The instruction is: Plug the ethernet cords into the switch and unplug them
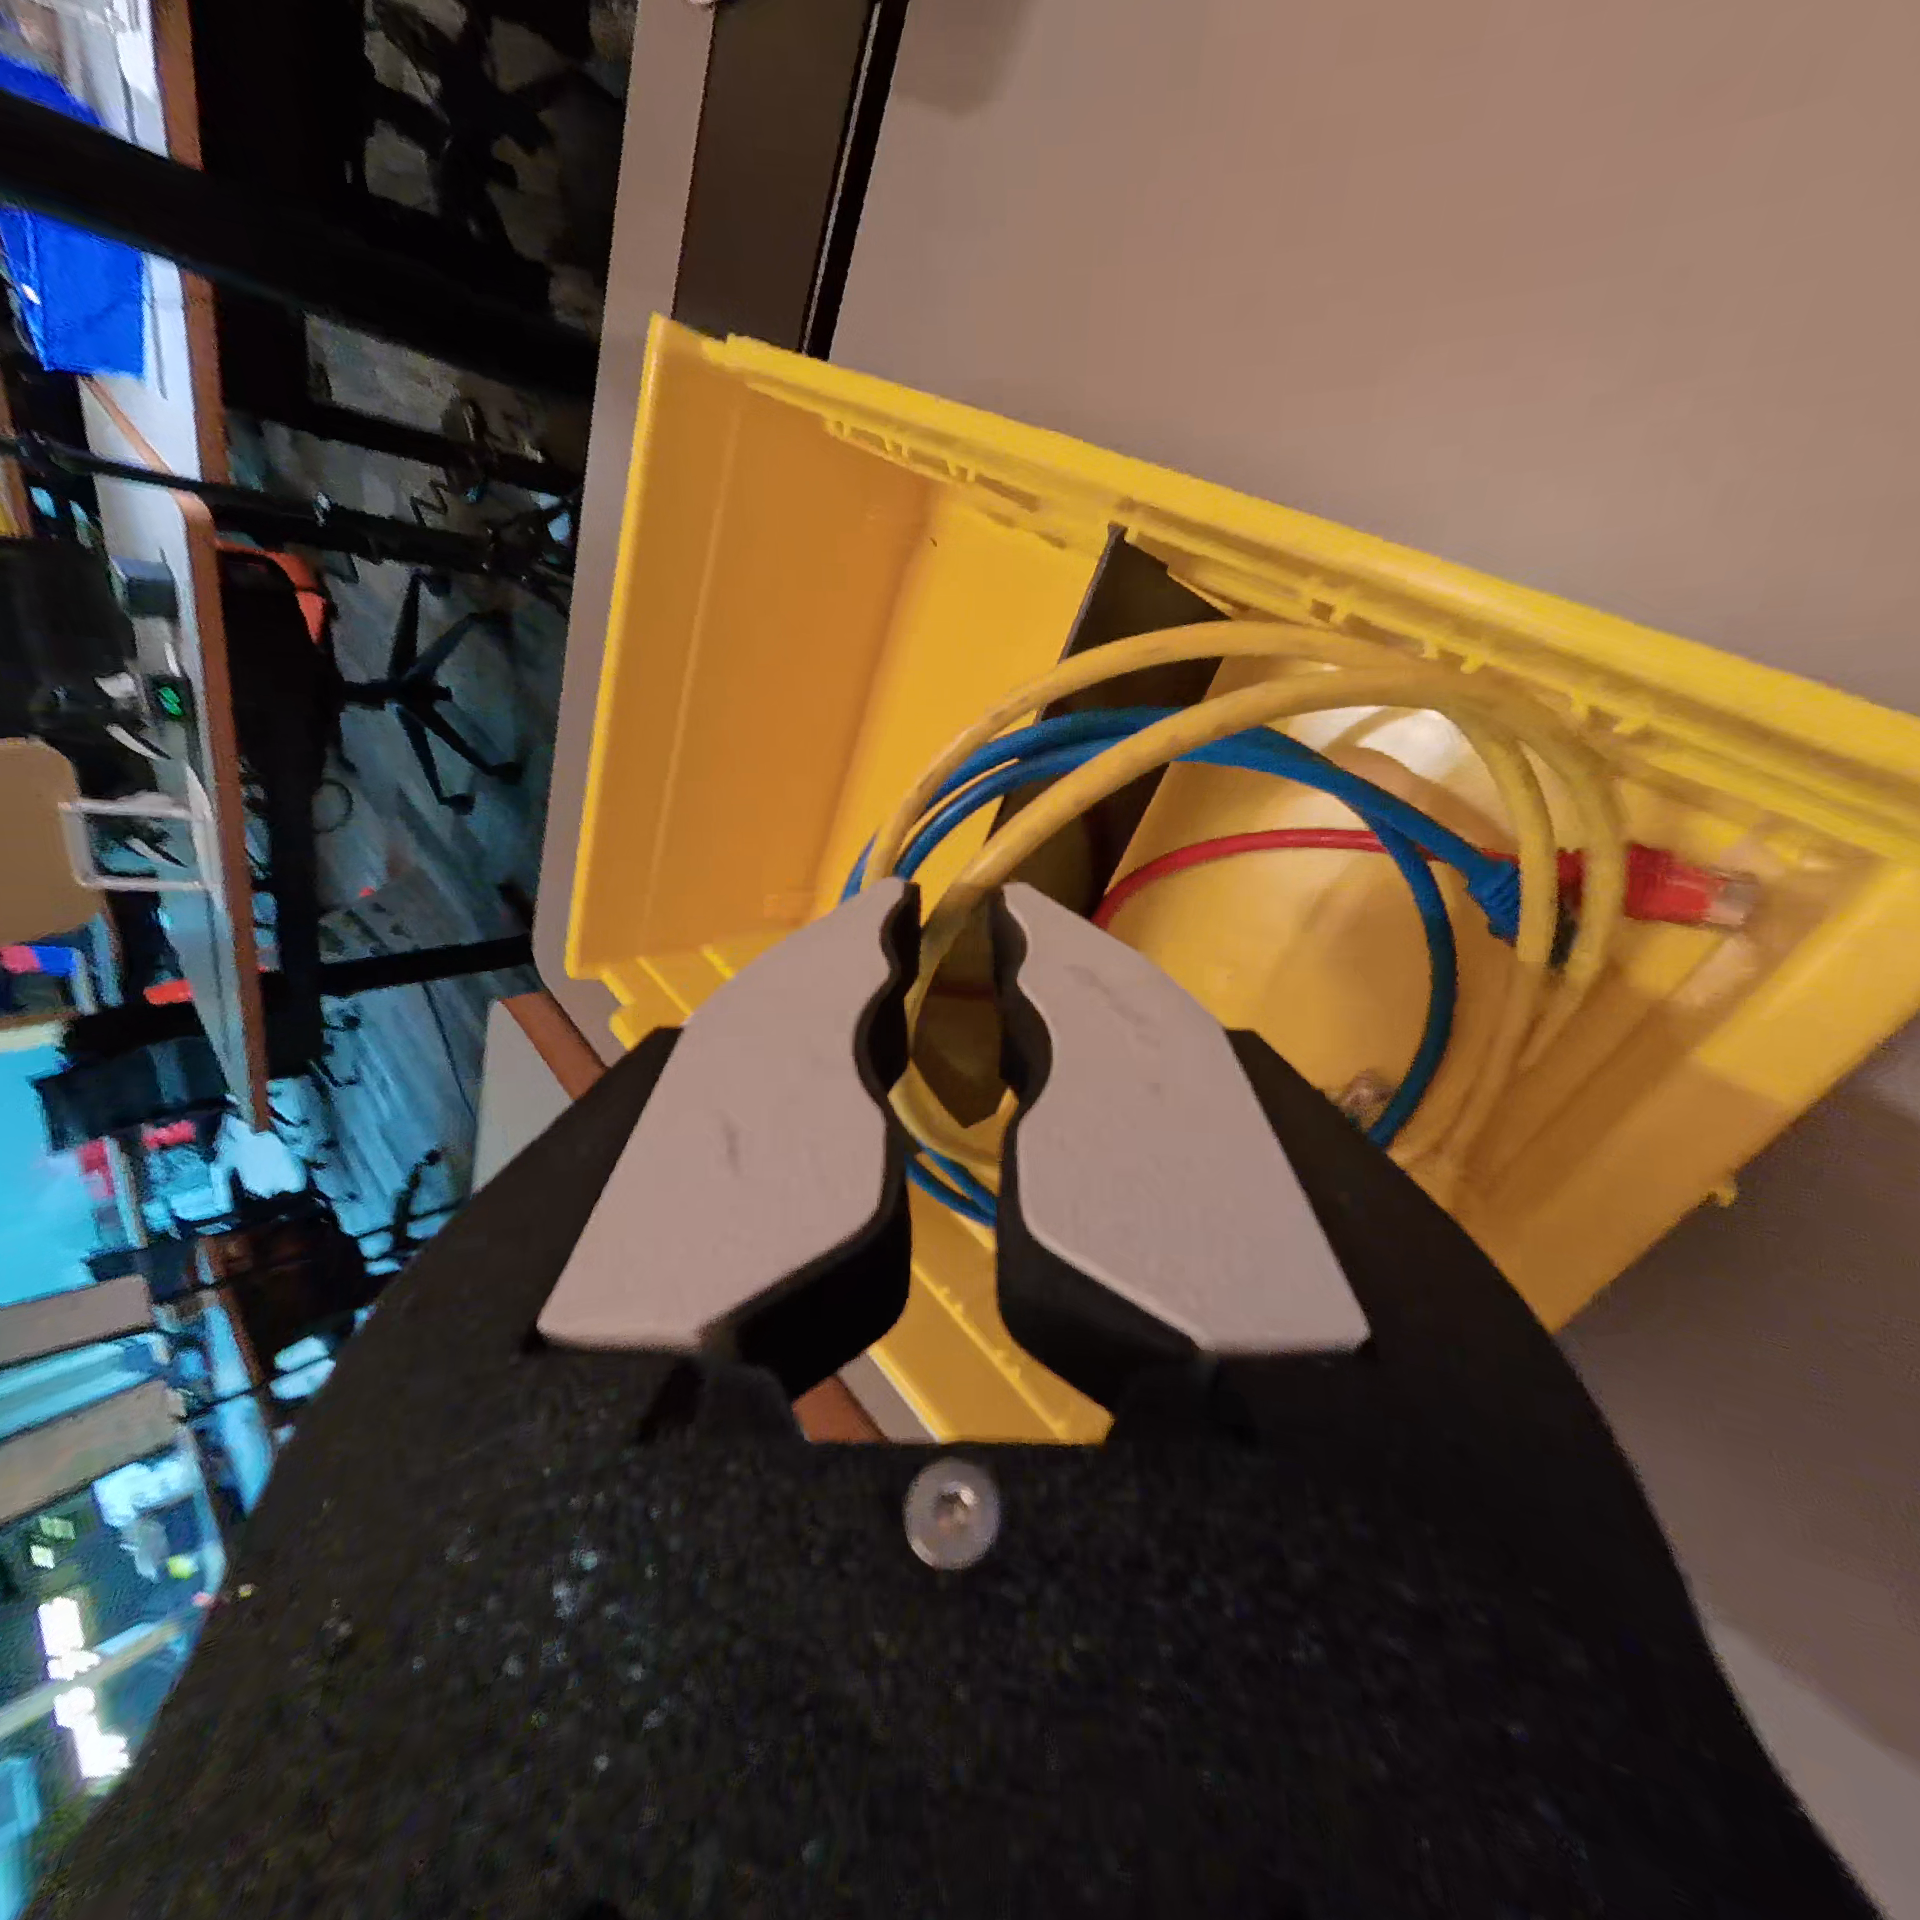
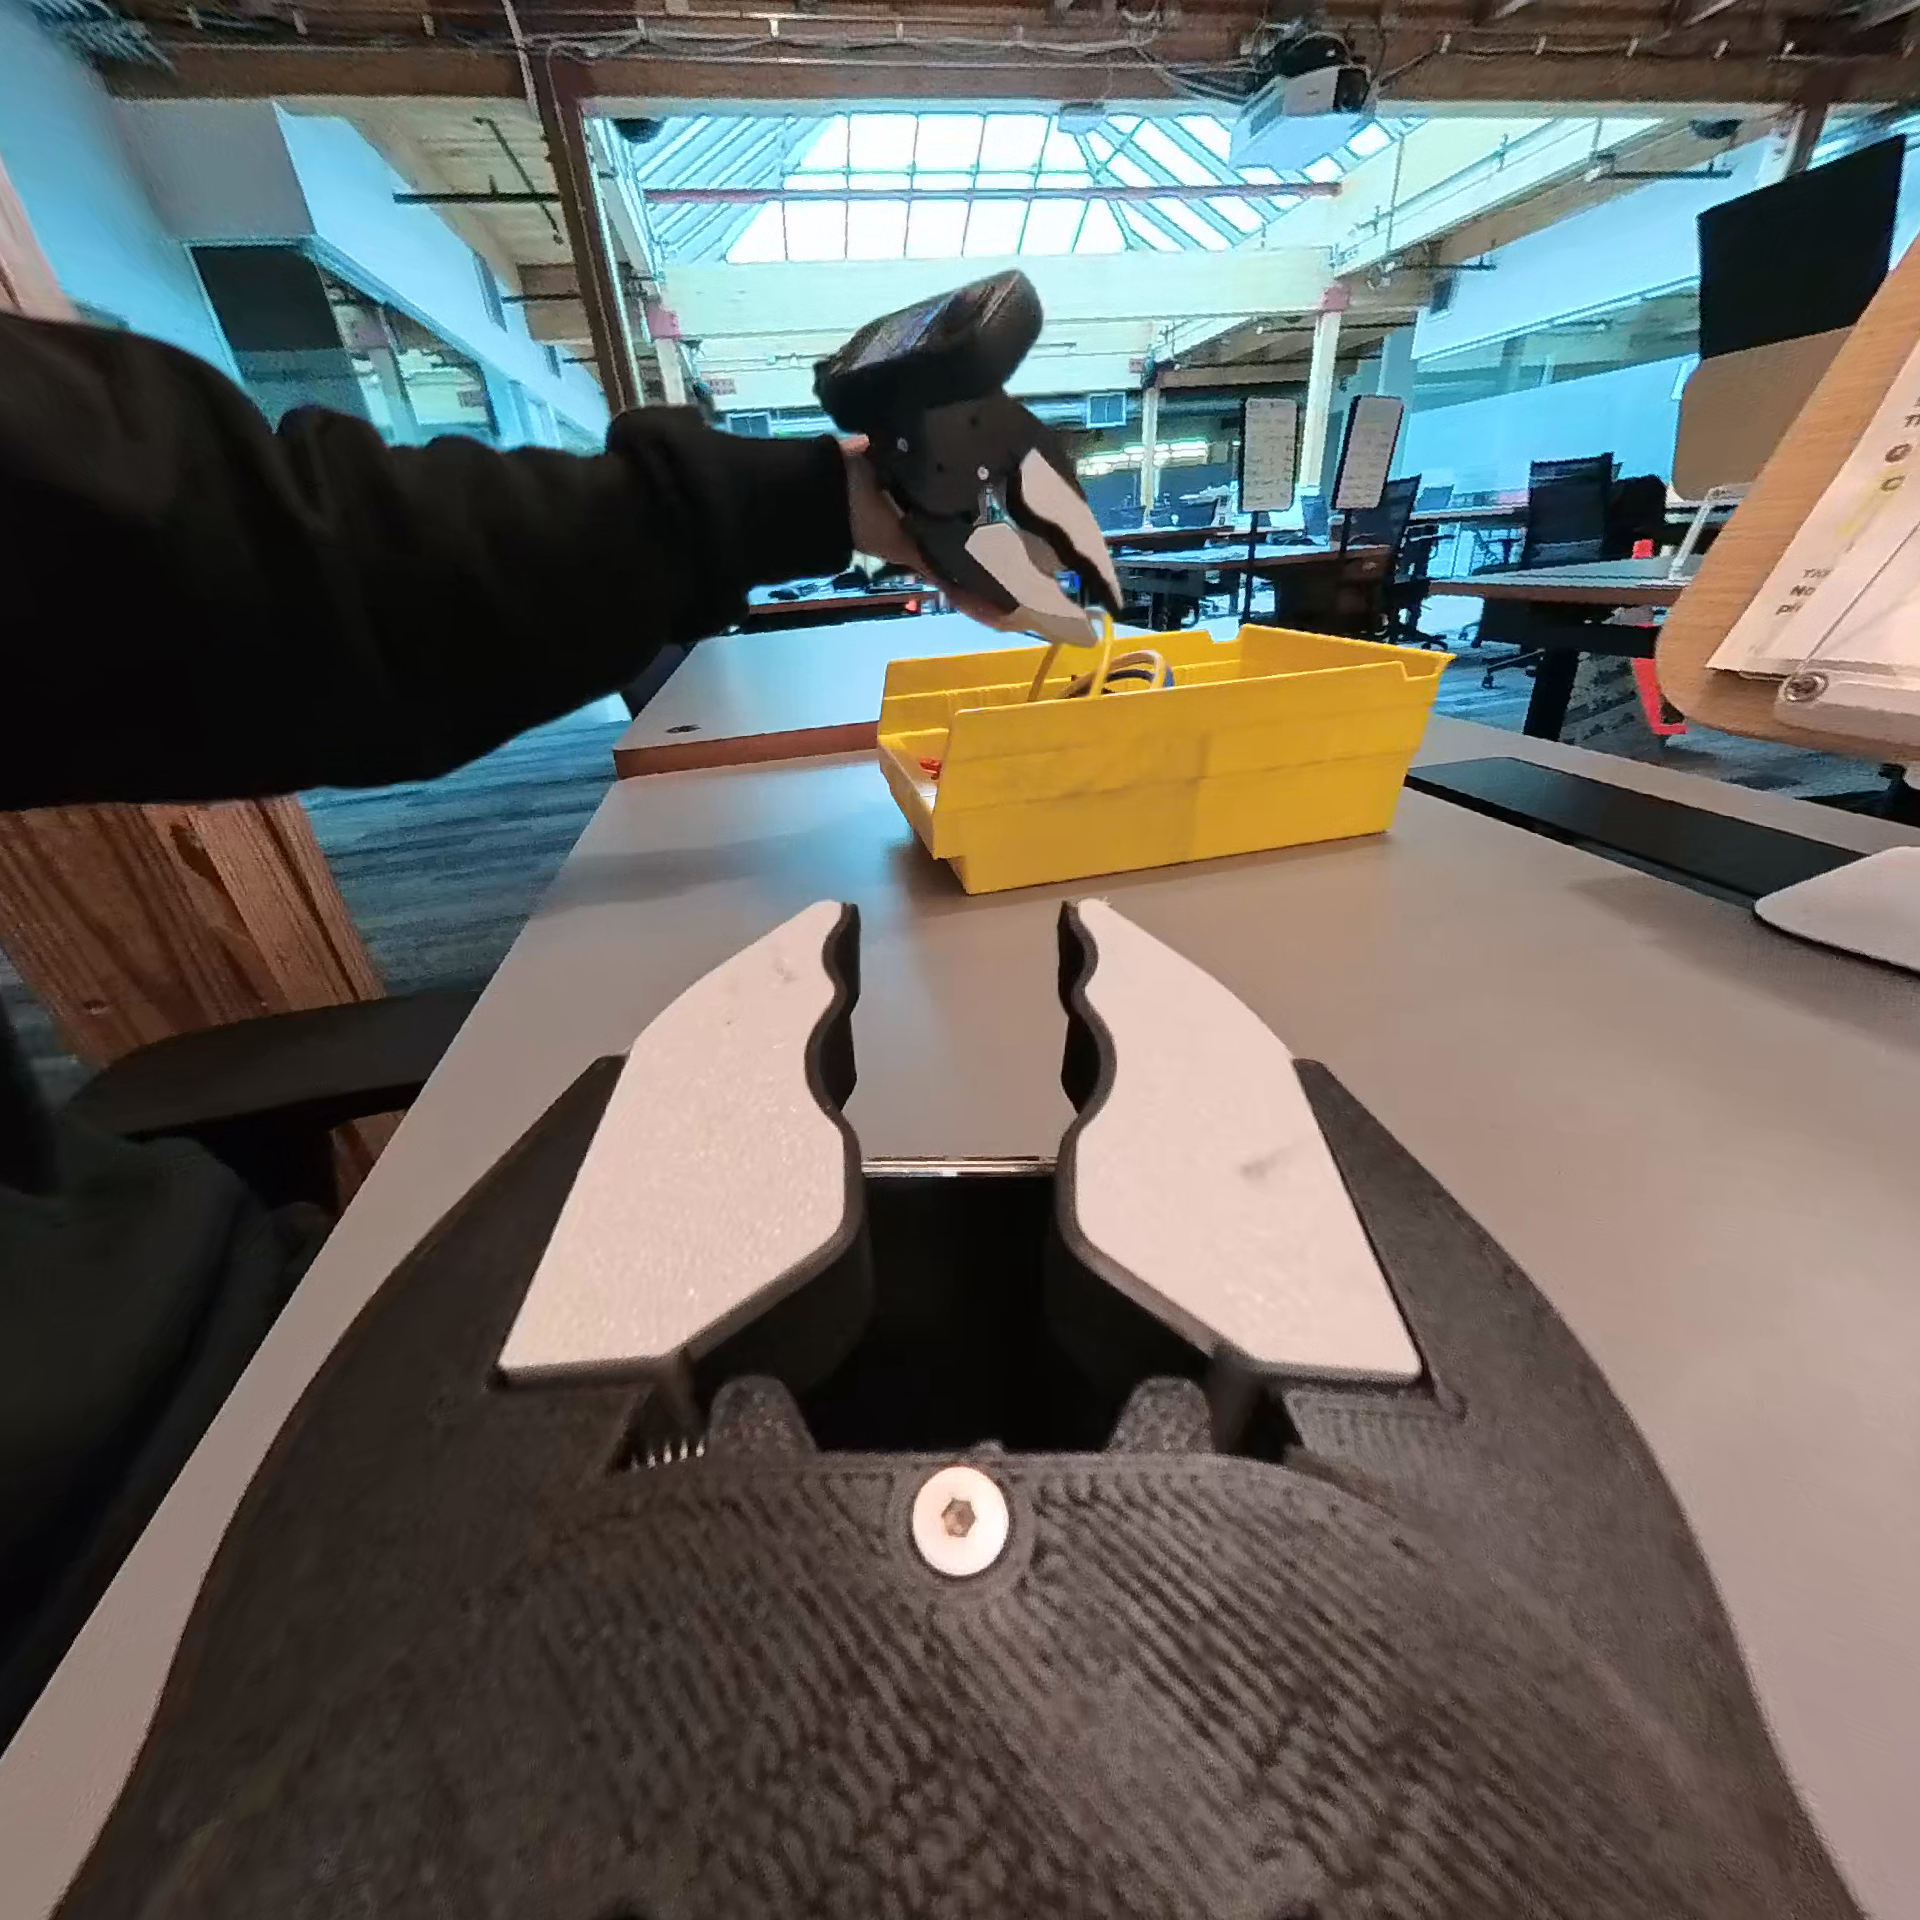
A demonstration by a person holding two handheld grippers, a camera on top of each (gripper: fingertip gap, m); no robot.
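Two tools in play; left tool [image 1: 958,906] sits over the yellow bin [image 1: 748,665] w/ its tips pinched on a yellow cord [image 1: 1174,717]; blue cord [image 1: 1439,977] & red cord [image 1: 1247,844] lie coiled inside; right tool [image 2: 958,925] hovers spread apart, holding nothing, above the grey surface [image 2: 1455,1039], well short of the bin.

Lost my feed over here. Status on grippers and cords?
Left gripper shut on yellow cord, above yellow bin. Right gripper open, empty, over table. Blue cord and red cord tangled alongside. Switch not seen.
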